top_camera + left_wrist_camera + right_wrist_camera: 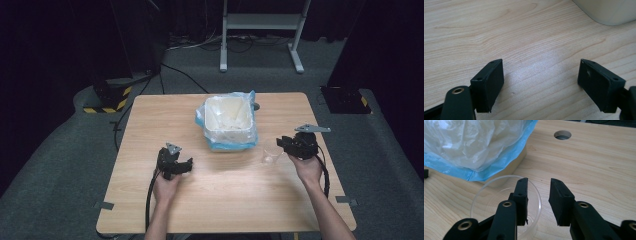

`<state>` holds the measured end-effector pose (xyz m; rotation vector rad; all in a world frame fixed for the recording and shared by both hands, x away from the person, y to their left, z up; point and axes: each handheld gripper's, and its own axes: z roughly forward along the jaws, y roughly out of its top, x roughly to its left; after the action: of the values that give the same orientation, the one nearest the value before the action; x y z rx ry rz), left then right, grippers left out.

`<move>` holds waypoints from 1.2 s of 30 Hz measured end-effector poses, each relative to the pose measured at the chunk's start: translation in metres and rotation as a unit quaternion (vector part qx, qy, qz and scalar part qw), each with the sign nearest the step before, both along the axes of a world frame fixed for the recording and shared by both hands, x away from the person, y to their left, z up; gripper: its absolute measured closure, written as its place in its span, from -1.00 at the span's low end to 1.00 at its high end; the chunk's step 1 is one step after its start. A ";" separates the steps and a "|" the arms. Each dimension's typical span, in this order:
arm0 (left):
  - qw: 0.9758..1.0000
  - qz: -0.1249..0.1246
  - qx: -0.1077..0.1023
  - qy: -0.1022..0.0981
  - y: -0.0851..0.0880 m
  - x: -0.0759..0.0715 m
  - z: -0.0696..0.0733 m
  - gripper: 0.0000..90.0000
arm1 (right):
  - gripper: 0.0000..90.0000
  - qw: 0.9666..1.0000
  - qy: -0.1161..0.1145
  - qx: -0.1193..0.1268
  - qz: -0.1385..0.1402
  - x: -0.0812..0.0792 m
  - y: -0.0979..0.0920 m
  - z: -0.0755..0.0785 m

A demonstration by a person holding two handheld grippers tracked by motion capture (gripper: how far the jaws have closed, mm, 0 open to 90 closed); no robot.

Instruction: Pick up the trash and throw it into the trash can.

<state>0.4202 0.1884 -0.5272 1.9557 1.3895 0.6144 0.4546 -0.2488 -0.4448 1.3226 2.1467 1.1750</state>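
— Upright on the table (150, 200): a clear plastic cup (270, 151), mouth up, long axis vertical, near the right edge, just right of the bin's front right corner.

— Confirmed from the right gripper view: round rim of the cup (499, 187) open to the camera, standing, not tipped.

— Right gripper (283, 144)?

— Held in the right hand (307, 167), pointing left toward the cup. Jaws parted a moderate way, one inside the rim, the other outside it, wall between them, not pinched as far as can be told.

— Left gripper (186, 165)?

— In the left hand (167, 187), left of centre toward the front edge. Spread wide in the left gripper view (540, 85), bare wood between the jaws, nothing held.

— Elsewhere on the table?

— White bin (227, 120) lined with a blue-edged plastic bag (250, 100), at the middle of the far edge. Seen close from the right gripper view: crinkled liner (474, 145) and a round hole in the tabletop (562, 135). From the left gripper view, just a pale curved corner of the bin (609, 12).
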 end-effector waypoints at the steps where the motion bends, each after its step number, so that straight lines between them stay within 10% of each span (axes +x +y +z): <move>1: 1.000 0.000 0.000 0.000 0.000 0.000 0.000 -0.54 | 0.54 1.000 0.002 0.000 0.001 0.001 0.000 -0.001; 19: 1.000 0.000 0.000 0.000 0.000 0.000 0.000 -0.54 | 0.86 1.000 0.014 0.001 0.023 0.003 0.004 -0.006; 36: 1.000 0.000 0.000 0.000 0.000 0.000 0.000 -0.54 | 0.89 1.000 -0.012 0.007 0.017 -0.005 -0.007 0.021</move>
<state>0.4201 0.1883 -0.5272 1.9553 1.3898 0.6151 0.4493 -0.2554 -0.4241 1.2750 2.1566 1.2152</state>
